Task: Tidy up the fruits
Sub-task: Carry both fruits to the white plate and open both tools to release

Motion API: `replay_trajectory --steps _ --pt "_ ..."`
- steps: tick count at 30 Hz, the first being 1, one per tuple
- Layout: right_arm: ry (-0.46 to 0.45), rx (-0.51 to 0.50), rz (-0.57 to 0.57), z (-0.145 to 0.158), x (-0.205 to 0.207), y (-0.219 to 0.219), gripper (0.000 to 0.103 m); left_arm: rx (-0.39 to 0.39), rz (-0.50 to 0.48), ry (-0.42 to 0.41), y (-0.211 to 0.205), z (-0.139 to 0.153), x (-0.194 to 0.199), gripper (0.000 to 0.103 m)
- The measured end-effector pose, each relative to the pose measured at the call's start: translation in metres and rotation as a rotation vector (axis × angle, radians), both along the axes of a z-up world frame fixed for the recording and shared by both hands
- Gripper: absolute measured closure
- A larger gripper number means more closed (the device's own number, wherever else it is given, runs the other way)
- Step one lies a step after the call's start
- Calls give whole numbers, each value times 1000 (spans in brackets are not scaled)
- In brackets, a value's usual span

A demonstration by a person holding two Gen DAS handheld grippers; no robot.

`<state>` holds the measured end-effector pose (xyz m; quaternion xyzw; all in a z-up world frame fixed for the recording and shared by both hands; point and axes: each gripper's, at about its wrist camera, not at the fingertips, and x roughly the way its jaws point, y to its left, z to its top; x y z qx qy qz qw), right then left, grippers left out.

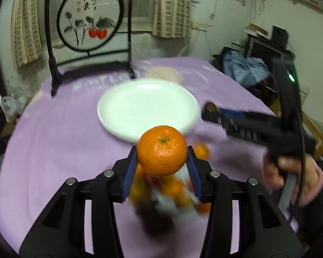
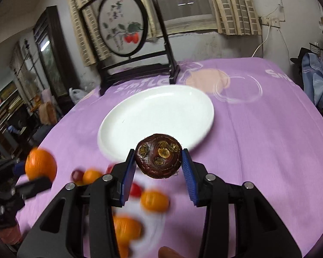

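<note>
**Both claws loaded, plate waiting bare**

Nearest the left camera, the left gripper (image 1: pixel 162 158) is clamped on a mandarin (image 1: pixel 162 150), its blue pads pressing the fruit's sides with the stem scar facing up. By the look of it the fruit is light, with a soft, slightly slick peel that would bruise under a hard squeeze, so the grip across its widest part seems right. The right gripper (image 2: pixel 159 161) holds a dark brown, round fruit (image 2: pixel 158 155) between its pads, the scarred end towards the camera; it looks firmer and rougher, less likely to slip.

Below both, blurred, lies a heap of loose fruit (image 2: pixel 154 200) near the table's front edge: small oranges and some red pieces.

Beyond that sits the white plate (image 2: pixel 127 116), bare, about mid-table on the purple tablecloth (image 2: pixel 258 139). Nothing blocks the way to it. At the far edge stands a painted round screen (image 2: pixel 121 23) on a black frame, well apart from the plate.
</note>
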<state>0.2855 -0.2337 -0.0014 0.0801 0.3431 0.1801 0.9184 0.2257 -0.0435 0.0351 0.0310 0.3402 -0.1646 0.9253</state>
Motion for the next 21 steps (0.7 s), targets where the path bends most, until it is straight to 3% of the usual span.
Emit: replay_trajectory --steps 3,7,13,14,15,17,21 --pt "32 -21 7 -13 38 16 60 10 65 47 -1 -12 71 58" --pt "61 -59 32 -28 58 24 60 9 119 135 0 -39 125 58" --pt "62 -129 70 -33 67 37 57 42 139 193 5 -61 152 57" --pt "67 -138 79 -33 66 39 55 44 144 191 7 -62 151 51" --pt "65 -137 80 -32 64 39 50 47 154 176 8 -60 149 37" --pt "51 -122 76 -24 57 34 40 81 199 118 11 -51 142 27" --pt "17 -131 74 -12 40 31 39 44 208 58 21 -30 118 12"
